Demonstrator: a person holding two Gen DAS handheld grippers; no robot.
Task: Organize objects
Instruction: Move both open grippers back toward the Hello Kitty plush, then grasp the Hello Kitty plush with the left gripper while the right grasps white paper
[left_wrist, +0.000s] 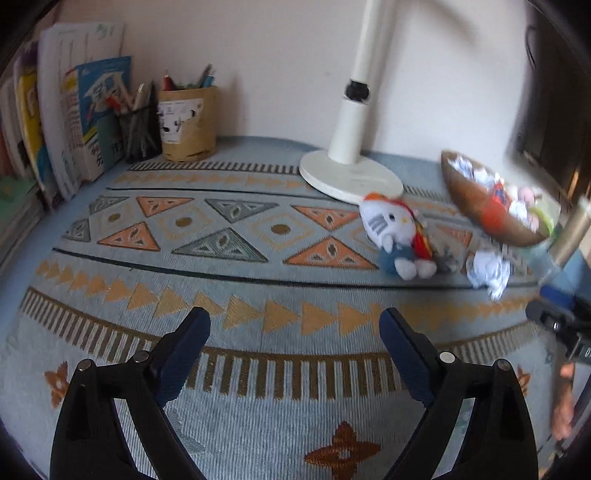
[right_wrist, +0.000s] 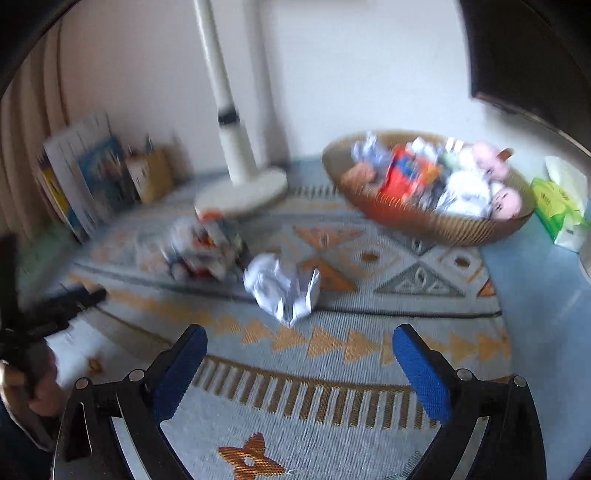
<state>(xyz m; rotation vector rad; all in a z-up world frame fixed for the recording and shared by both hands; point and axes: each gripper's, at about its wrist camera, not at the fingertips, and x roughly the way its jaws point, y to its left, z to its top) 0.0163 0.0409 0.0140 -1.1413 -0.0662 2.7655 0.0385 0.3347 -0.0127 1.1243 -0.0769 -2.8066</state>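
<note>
I held left gripper (left_wrist: 295, 328) and right gripper (right_wrist: 299, 345) released, both empty | crumpled paper (right_wrist: 282, 286) lay loose on the mat, near the basket (right_wrist: 424, 218) | plush cat (left_wrist: 397, 236) beside paper | judged: jaws spread ready to collect strays into the basket.

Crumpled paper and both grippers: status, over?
Left gripper open, empty. Right gripper open, empty. Crumpled paper loose on mat, outside basket. Plush cat beside it; path clear.
</note>
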